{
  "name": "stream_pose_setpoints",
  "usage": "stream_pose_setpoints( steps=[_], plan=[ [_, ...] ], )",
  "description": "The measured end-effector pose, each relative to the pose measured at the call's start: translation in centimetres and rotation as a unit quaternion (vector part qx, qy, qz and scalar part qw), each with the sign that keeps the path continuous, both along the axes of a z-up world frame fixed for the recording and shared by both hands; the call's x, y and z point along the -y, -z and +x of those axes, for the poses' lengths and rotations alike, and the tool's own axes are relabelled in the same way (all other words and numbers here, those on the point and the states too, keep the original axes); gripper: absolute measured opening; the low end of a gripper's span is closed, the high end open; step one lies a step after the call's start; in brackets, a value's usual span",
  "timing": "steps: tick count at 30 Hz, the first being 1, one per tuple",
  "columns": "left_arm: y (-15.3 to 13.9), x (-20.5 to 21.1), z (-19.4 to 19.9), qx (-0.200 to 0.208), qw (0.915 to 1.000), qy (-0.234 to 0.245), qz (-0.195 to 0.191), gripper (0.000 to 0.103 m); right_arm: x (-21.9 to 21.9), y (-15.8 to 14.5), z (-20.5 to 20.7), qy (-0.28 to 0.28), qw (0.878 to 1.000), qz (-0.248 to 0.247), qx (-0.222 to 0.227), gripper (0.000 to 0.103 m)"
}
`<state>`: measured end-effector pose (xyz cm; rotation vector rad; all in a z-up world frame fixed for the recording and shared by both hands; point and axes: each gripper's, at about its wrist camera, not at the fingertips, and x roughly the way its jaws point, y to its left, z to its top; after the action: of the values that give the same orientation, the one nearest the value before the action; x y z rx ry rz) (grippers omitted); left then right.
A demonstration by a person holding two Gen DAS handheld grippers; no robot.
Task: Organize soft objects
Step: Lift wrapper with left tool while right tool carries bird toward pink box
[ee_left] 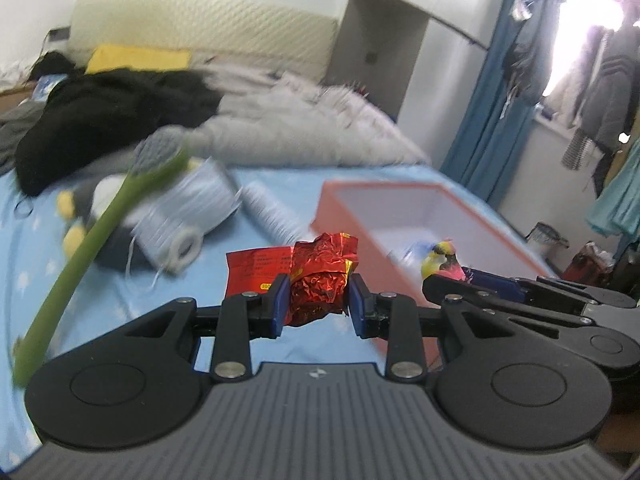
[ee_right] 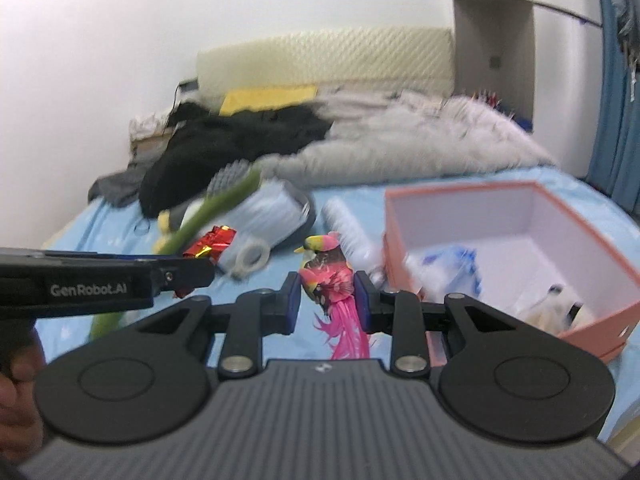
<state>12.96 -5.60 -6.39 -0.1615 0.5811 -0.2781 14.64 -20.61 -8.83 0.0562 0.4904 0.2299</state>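
My left gripper [ee_left: 317, 300] is shut on a crumpled red foil packet [ee_left: 318, 280], held above the blue bedsheet. The same packet [ee_right: 210, 245] shows at the tip of the left gripper in the right wrist view. My right gripper [ee_right: 327, 300] is shut on a pink toy bird [ee_right: 330, 280] with a yellow head and long pink tail feathers. That bird [ee_left: 442, 264] also appears at the right in the left wrist view, just in front of the pink box [ee_left: 400, 194]. The open box [ee_right: 516, 192] has white inner walls and holds a few small items.
On the bed lie grey thread spools [ee_left: 188, 204], a white spool [ee_right: 348, 224], a penguin plush [ee_left: 76, 216], a long green stem with a grey head [ee_left: 92, 236], a black garment [ee_left: 108, 120] and a grey fluffy blanket [ee_right: 420, 140]. A hand [ee_right: 16, 392] grips the left tool.
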Motion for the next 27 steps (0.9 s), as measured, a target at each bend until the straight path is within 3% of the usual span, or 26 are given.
stream_pose_setpoints(
  steps=[8,15,21,27],
  plan=[
    [-4.8,3.8,1.9,0.049,0.9980,0.037,-0.011,0.036,3.5,-4.7,0.5,0.037,0.998,-0.005,0.057,0.032],
    [-7.4,8.0,4.7,0.063,0.9951,0.073,-0.020,0.036,7.6,-7.5,2.2,0.075,0.994,-0.004,0.076,0.032],
    [-7.4,11.5,9.0,0.042,0.9936,0.103,-0.020,0.036,11.5,-8.0,5.0,0.110,0.993,-0.002,0.043,0.032],
    [-6.0,15.0,13.2,0.014,0.9920,0.126,0.004,0.037,14.6,-5.9,8.1,0.142,0.990,-0.011,-0.018,0.032]
  ],
)
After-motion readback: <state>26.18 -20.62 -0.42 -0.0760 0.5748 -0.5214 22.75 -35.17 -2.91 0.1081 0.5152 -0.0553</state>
